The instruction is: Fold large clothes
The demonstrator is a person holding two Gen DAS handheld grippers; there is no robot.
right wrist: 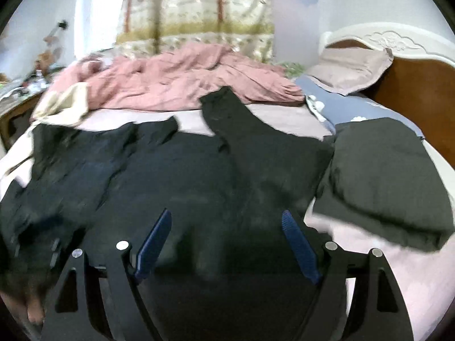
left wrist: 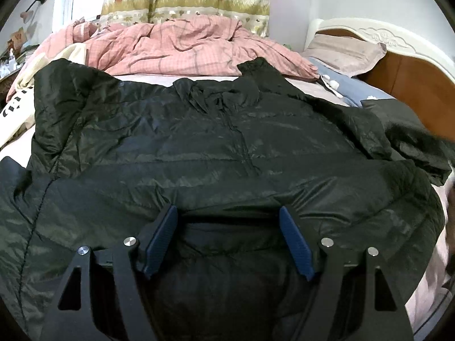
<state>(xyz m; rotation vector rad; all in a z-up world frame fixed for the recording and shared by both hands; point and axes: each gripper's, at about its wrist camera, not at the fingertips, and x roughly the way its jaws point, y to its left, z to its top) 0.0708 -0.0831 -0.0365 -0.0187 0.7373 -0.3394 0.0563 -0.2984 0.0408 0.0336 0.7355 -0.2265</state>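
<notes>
- Lying spread across the bed (left wrist: pixel 335 96): one black jacket (left wrist: pixel 216 153), front up, collar toward the pink quilt (left wrist: pixel 182 48), one sleeve stretched toward the quilt, the other bunched at the right edge.
- Left gripper (left wrist: pixel 229 213): jaws wide apart, nothing between them, hovering over the jacket's near hem.
- Right gripper (right wrist: pixel 226 217): jaws likewise apart and empty, above the jacket's body; view blurred.
- Step in hand, as judged: choosing grip points for the first fold. Advice: pinch only the slippery shell at a hem corner or sleeve end, both layers together; lift low, carry the sleeve across the chest, smooth trapped air before folding again.
- Count: jackets, one; a folded dark garment (right wrist: pixel 386 176) at right, one; quilts, one; pillows (left wrist: pixel 344 54), one; grippers, two.
</notes>
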